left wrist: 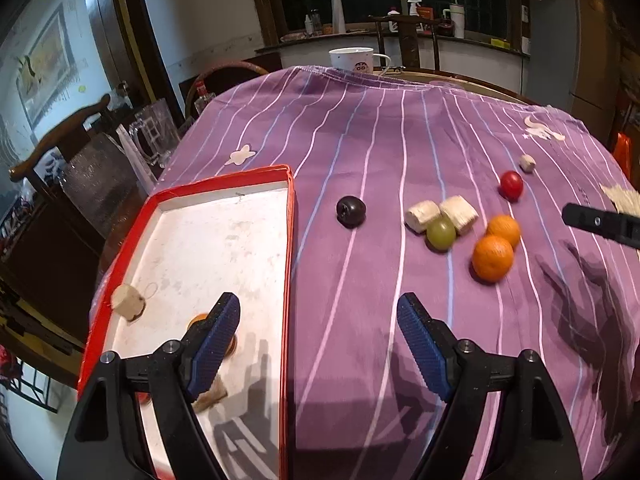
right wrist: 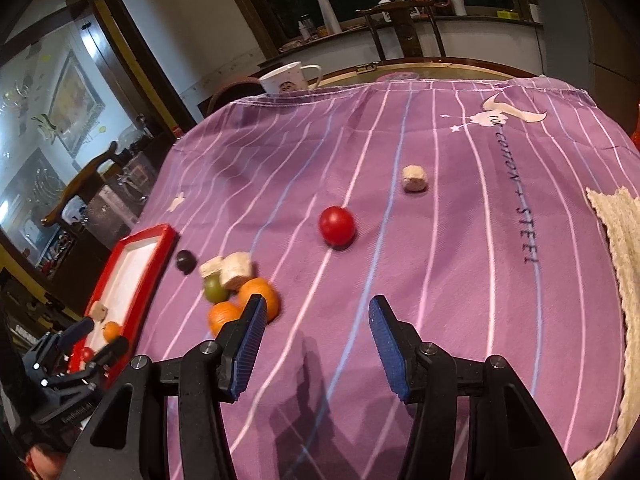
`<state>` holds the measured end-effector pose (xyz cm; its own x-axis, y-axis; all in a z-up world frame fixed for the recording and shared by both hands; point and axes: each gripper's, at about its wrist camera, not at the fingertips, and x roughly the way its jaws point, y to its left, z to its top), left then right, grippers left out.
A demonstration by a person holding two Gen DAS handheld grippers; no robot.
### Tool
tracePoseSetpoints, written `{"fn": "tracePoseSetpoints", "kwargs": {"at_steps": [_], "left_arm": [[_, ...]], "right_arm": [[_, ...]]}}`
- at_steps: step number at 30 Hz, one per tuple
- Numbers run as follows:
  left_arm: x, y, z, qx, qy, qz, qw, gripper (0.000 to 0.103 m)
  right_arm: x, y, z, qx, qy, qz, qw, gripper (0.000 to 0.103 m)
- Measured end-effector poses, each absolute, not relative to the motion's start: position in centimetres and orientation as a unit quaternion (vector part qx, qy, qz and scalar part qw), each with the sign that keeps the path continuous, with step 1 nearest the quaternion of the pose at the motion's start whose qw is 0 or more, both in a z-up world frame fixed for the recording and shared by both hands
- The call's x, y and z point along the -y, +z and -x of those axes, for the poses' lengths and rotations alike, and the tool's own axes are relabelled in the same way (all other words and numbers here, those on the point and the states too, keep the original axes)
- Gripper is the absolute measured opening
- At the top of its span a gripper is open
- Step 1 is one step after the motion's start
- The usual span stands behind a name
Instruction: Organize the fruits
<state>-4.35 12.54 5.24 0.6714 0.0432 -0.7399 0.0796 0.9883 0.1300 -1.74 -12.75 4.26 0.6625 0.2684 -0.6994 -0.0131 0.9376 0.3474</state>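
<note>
A red-rimmed white tray [left wrist: 224, 188] [right wrist: 160, 240] lies at the left of the purple cloth. It holds a beige chunk [left wrist: 128, 302], an orange [left wrist: 198, 320] partly behind my finger, and another beige piece [left wrist: 212, 394]. On the cloth lie a dark plum [left wrist: 351, 211] [right wrist: 186, 261], a green fruit [left wrist: 441, 234] [right wrist: 214, 289], two beige chunks [left wrist: 442, 214], two oranges [left wrist: 493, 258] [right wrist: 260, 296], a red fruit [left wrist: 511, 185] [right wrist: 337, 226] and a small beige chunk [left wrist: 527, 163] [right wrist: 414, 178]. My left gripper [left wrist: 320, 316] [right wrist: 92, 340] is open over the tray's right rim. My right gripper [right wrist: 316, 320] is open and empty, near the oranges.
A white mug [left wrist: 352, 60] [right wrist: 286, 78] stands at the table's far edge. A knitted beige mat [right wrist: 620, 280] lies at the right. Wooden chairs [left wrist: 60, 140] and glassware [left wrist: 154, 132] stand left of the table.
</note>
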Motion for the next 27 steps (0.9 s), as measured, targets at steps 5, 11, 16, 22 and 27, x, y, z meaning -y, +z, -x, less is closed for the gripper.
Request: {"fn": "tracePoseSetpoints", "kwargs": {"at_steps": [5, 11, 16, 22, 27], "left_arm": [[-12.5, 5.3, 1.3, -0.413, -0.026, -0.069, 0.908, 0.08], [-12.2, 4.3, -4.4, -0.437, -0.037, -0.071, 0.896, 0.08], [-12.5, 2.5, -7.6, -0.469, -0.058, -0.036, 0.88, 0.08], [-12.5, 1.6, -8.6, -0.481, -0.06, -0.031, 0.874, 0.08], [-12.1, 1.3, -9.0, -0.483, -0.03, -0.061, 0.873, 0.068]], "right_arm": [[13.8, 3.6, -0.3, -0.411, 0.063, -0.153, 0.896, 0.058], [14.3, 3.4, -3.2, -0.407, 0.055, -0.153, 0.899, 0.058], [13.5, 2.9, -5.6, -0.41, 0.053, -0.141, 0.899, 0.058], [11.7, 1.5, -7.3, -0.427, 0.055, -0.111, 0.895, 0.058], [11.1, 0.9, -7.9, -0.43, 0.051, -0.09, 0.897, 0.058]]}}
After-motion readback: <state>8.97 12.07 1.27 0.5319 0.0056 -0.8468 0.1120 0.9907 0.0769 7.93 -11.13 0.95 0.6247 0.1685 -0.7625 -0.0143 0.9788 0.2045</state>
